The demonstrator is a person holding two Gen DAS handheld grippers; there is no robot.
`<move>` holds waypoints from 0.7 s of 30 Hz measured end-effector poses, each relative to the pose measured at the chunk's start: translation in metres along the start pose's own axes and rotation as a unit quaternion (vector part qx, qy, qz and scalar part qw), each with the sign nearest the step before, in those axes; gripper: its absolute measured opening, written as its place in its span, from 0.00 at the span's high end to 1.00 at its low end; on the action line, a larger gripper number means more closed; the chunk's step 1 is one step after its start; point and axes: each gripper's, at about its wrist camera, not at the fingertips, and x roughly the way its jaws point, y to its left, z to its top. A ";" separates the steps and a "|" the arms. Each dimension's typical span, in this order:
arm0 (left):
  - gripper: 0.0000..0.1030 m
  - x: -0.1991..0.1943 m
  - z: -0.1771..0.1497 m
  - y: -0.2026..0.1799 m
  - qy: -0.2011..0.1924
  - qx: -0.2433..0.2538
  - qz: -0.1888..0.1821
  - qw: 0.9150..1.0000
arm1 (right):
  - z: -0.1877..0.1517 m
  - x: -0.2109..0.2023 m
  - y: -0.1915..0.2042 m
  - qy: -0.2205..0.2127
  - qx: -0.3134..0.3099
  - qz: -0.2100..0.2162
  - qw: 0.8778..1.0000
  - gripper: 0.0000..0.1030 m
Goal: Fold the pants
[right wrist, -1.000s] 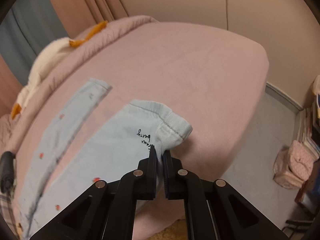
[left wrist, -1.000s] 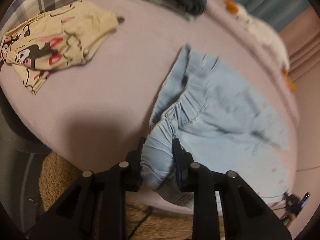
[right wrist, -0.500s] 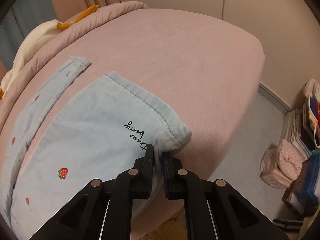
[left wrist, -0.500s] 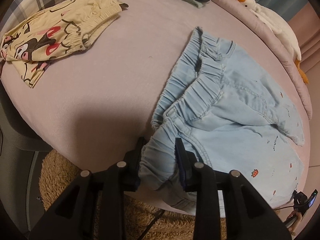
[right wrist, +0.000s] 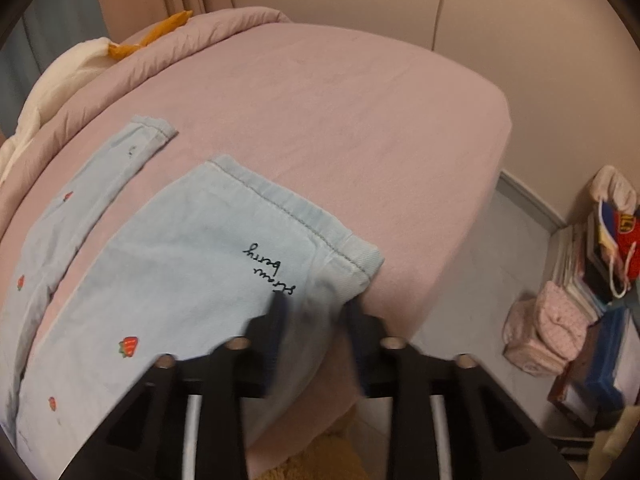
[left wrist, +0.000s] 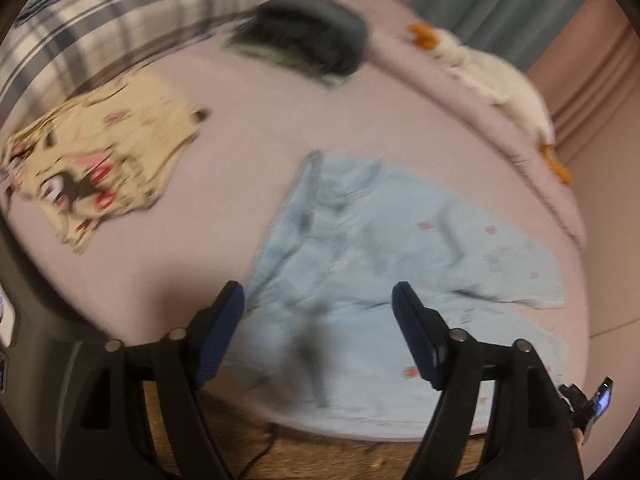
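Light blue denim pants (left wrist: 380, 264) with small strawberry prints lie spread on the pink bed (left wrist: 248, 152); the left wrist view is blurred. My left gripper (left wrist: 320, 308) is open and empty, above the waistband end near the bed's front edge. In the right wrist view the pants' leg hem (right wrist: 280, 216) with black "strawberry" lettering lies flat; the other leg (right wrist: 100, 184) lies to its left. My right gripper (right wrist: 316, 308) is open over the hem corner, holding nothing.
A yellow cartoon-print garment (left wrist: 92, 164) lies at the left, a dark folded pile (left wrist: 308, 36) at the back, and a white goose plush (left wrist: 496, 84) along the far edge. A plaid blanket (left wrist: 100, 16) lies at the back left. Bags and books (right wrist: 592, 280) stand on the floor at the right.
Both grippers have opened and let go of the pants: the left released the waistband, the right released the hem corner. The pants now lie flat on the bed.
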 end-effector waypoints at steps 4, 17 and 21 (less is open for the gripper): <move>0.12 -0.001 0.007 -0.029 -0.014 0.023 -0.057 0.998 | 0.008 -0.035 0.022 -0.041 -0.030 0.011 0.999 0.38; 0.09 0.058 0.023 -0.090 -0.004 0.045 -0.021 0.999 | 0.055 -0.080 0.226 0.010 -0.153 0.306 0.940 0.30; 0.09 0.077 0.023 -0.091 0.018 0.038 -0.007 0.999 | 0.067 -0.038 0.308 0.064 -0.169 0.293 0.939 0.30</move>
